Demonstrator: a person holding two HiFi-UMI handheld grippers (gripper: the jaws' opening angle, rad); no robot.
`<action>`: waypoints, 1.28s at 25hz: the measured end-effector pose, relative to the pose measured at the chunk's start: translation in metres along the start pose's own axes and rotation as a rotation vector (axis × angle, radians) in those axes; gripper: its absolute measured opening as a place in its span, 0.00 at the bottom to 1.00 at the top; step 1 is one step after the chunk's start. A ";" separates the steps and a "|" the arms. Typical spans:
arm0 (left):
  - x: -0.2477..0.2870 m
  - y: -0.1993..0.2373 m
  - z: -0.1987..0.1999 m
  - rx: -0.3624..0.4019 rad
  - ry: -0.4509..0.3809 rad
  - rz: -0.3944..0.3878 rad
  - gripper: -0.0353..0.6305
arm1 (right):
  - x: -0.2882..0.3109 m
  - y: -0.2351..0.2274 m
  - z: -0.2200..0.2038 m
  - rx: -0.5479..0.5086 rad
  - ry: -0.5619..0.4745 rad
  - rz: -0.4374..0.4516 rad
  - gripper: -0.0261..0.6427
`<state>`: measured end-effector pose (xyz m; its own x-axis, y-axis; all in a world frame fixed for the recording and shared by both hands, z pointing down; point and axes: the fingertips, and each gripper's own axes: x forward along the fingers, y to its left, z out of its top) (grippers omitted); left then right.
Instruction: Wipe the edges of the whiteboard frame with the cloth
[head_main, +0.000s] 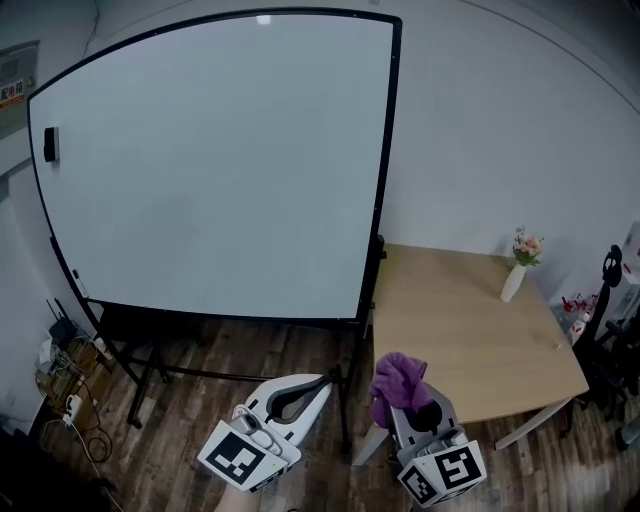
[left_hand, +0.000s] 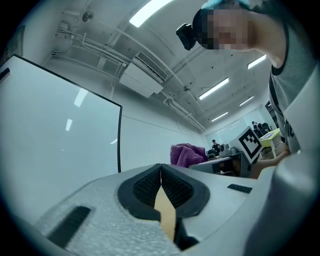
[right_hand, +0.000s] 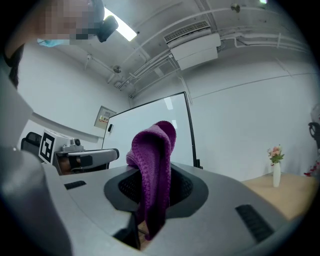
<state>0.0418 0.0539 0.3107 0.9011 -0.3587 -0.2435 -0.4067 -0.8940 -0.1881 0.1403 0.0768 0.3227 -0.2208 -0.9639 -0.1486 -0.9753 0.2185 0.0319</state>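
The purple cloth (right_hand: 154, 165) is pinched between the fingers of the right gripper (right_hand: 150, 192), with most of it bunched and flopped over above the fingertips. The fingers of the left gripper (left_hand: 161, 176) are pressed together, and nothing is held between them. The whiteboard frame (head_main: 386, 180) stands ahead of and above both pairs of fingertips, well apart from them, so no edge is judged to have been wiped yet.

Only a narrow fold appears to be clamped, so the cloth could be dragged out of the fingers by friction along the black frame. If the loose bunch falls to one side, the frame could be scraped by bare fingertips. The board's stand (head_main: 150, 365) might be shifted by firm pressure. The wooden table (head_main: 450, 330), just right of the right fingers, could be knocked during the lower right stretch.
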 end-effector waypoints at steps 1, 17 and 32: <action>-0.002 0.004 -0.001 -0.011 0.012 -0.005 0.08 | 0.003 0.002 0.000 -0.001 -0.004 -0.011 0.17; 0.021 0.054 -0.025 -0.024 -0.004 -0.085 0.08 | 0.045 -0.011 -0.012 -0.012 0.009 -0.106 0.17; 0.095 0.140 -0.032 0.035 -0.030 -0.043 0.08 | 0.165 -0.081 0.020 -0.071 -0.026 -0.082 0.17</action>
<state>0.0749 -0.1137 0.2914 0.9131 -0.3117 -0.2628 -0.3733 -0.8983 -0.2317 0.1828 -0.0972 0.2759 -0.1412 -0.9737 -0.1791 -0.9879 0.1270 0.0886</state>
